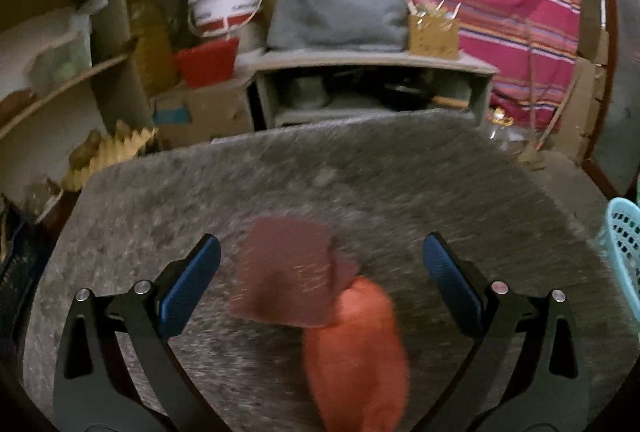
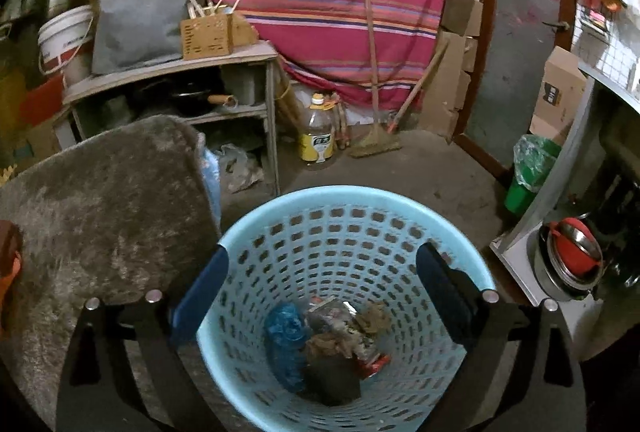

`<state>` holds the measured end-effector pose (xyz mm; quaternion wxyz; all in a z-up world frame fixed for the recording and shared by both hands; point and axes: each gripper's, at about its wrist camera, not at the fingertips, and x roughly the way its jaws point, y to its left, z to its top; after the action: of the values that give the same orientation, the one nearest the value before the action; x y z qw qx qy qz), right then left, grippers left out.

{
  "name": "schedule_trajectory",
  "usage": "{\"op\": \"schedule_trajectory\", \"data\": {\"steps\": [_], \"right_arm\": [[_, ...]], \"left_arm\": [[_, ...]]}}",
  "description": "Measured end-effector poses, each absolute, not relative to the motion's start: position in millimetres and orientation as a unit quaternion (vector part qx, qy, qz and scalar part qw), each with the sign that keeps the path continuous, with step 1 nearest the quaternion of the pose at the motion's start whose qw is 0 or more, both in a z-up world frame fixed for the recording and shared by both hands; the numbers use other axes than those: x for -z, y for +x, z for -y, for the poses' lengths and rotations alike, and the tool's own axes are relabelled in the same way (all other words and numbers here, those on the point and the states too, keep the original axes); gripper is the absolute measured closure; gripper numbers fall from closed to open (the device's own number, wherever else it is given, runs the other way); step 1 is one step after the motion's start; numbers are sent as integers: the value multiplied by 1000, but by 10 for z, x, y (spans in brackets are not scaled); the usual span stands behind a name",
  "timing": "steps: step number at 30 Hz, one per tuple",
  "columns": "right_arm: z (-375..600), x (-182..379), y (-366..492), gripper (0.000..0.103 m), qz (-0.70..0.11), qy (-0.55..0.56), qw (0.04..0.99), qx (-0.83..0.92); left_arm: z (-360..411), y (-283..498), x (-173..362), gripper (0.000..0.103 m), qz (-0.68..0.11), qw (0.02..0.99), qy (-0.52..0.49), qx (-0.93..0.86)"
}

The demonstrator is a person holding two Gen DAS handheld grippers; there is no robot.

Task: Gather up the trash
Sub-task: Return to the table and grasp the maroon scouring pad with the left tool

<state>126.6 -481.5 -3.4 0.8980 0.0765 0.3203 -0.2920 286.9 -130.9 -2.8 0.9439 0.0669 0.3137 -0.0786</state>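
In the left wrist view my left gripper (image 1: 320,260) is open above a grey furry table top (image 1: 400,168). Between and just below its blue fingers (image 1: 192,284) lie a dark red flat wrapper (image 1: 284,268) and an orange crumpled piece (image 1: 356,352), both blurred; neither pad touches them. In the right wrist view my right gripper (image 2: 322,268) hangs open over a light blue perforated basket (image 2: 340,200). At the basket's bottom lies trash: a blue plastic scrap (image 2: 286,332), brown paper bits (image 2: 372,316) and shiny wrappers (image 2: 340,316). Nothing is between the right fingers.
The basket's edge (image 1: 624,244) shows at the right of the table. Behind stand a low shelf (image 2: 172,72) with a grey bag (image 2: 140,20) and a cardboard box (image 2: 208,36), a white bucket (image 1: 224,4), a bottle (image 2: 317,136), a broom (image 2: 376,144), a green bin (image 2: 528,172).
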Motion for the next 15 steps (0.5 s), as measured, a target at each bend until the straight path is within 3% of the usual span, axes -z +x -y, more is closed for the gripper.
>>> {"op": "schedule_trajectory", "data": {"steps": [4, 6, 15], "right_arm": [[4693, 29, 1379, 10, -319, 87, 902, 277], [4634, 29, 1423, 4, -318, 101, 903, 270], [4406, 6, 1569, 4, -312, 101, 909, 256]], "left_arm": [[1234, 2982, 160, 5, -327, 940, 80, 63], [1253, 3002, 200, 5, -333, 937, 87, 59], [1172, 3137, 377, 6, -361, 928, 79, 57]]}}
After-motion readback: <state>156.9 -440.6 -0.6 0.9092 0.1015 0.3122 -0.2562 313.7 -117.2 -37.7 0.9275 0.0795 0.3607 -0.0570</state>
